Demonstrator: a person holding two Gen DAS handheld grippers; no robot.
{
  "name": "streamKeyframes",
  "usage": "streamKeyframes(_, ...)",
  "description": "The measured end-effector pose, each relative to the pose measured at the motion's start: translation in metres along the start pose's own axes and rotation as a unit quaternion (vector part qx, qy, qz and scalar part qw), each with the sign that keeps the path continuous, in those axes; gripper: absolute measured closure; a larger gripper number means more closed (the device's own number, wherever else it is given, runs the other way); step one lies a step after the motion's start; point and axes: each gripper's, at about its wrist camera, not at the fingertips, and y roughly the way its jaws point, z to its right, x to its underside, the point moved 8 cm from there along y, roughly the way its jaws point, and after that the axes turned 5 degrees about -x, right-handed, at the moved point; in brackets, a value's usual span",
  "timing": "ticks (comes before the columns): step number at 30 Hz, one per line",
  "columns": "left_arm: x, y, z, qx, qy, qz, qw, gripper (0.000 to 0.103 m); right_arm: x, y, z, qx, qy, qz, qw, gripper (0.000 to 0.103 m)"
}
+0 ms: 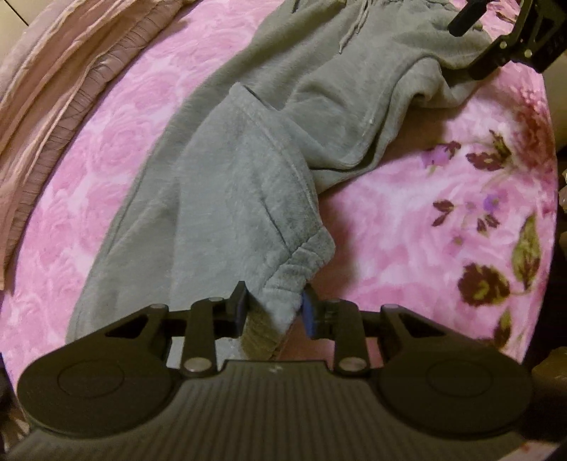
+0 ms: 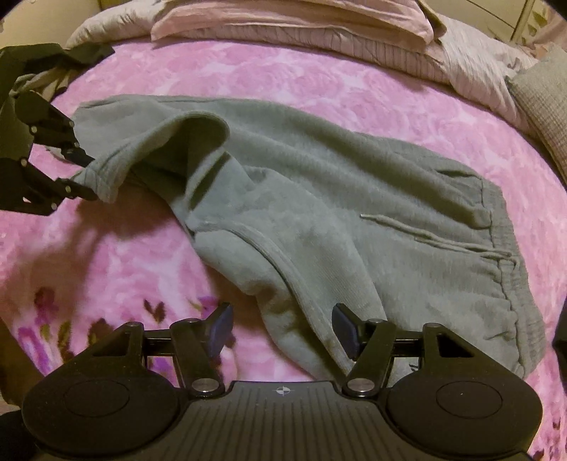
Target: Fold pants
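Note:
Grey sweatpants (image 1: 283, 106) (image 2: 354, 212) lie spread on a pink floral blanket (image 1: 425, 230) (image 2: 248, 71). Their waistband (image 2: 503, 269) with its drawstring is at the right of the right wrist view. My left gripper (image 1: 275, 308) (image 2: 86, 177) is shut on a leg cuff (image 1: 283, 290) (image 2: 102, 177), and the leg rises off the blanket in a loose fold. My right gripper (image 2: 282, 329) (image 1: 496, 42) stands open over the near edge of the pants by the crotch. A ridge of cloth lies between its pads, unpinched.
Rumpled beige-pink bedding and pillows (image 2: 283, 21) (image 1: 53, 88) run along the far side of the bed. A grey cushion (image 2: 542, 113) sits at the right edge. A dark garment (image 2: 81, 53) lies at the far left, behind the left gripper.

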Motion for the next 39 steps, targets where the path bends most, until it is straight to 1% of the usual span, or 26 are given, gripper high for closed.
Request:
streamKeyframes(4,0.002,-0.017,-0.005,-0.004,0.004,0.0,1.0,0.077,-0.007,-0.01,-0.008,-0.001,-0.003,0.007,1.0,0.044)
streamKeyframes(9,0.011,-0.028,-0.005,0.007,0.013,0.006,0.9999,0.077,-0.011,-0.021,-0.019,0.01,0.0,0.012,1.0,0.044)
streamKeyframes(12,0.023,-0.032,-0.004,0.013,0.028,0.008,0.9995,0.077,-0.011,-0.028,-0.026,0.024,0.01,0.015,1.0,0.044)
streamKeyframes(19,0.053,-0.044,-0.011,0.033,0.038,0.02,0.9985,0.077,-0.01,-0.034,-0.054,0.045,0.037,0.008,0.998,0.044)
streamKeyframes(28,0.084,-0.058,-0.025,0.049,0.049,0.039,0.9968,0.077,-0.021,-0.028,-0.096,0.058,0.037,0.001,0.998,0.044)
streamKeyframes(30,0.096,-0.066,-0.028,0.052,0.052,0.045,0.9963,0.078,-0.023,-0.025,-0.106,0.057,0.034,-0.002,0.998,0.044)
streamKeyframes(33,0.119,-0.078,-0.035,0.046,0.058,0.045,0.9962,0.078,-0.025,-0.021,-0.118,0.054,0.028,-0.009,0.998,0.044)
streamKeyframes(37,0.164,-0.096,-0.045,0.034,0.073,0.031,0.9962,0.079,-0.025,-0.014,-0.13,0.048,0.02,-0.02,0.998,0.044)
streamKeyframes(38,0.18,-0.098,-0.048,0.028,0.08,0.019,0.9962,0.082,-0.024,-0.012,-0.132,0.047,0.018,-0.023,0.998,0.044)
streamKeyframes(39,0.195,-0.099,-0.051,0.021,0.088,0.006,0.9959,0.093,-0.023,-0.009,-0.134,0.045,0.016,-0.026,0.999,0.044)
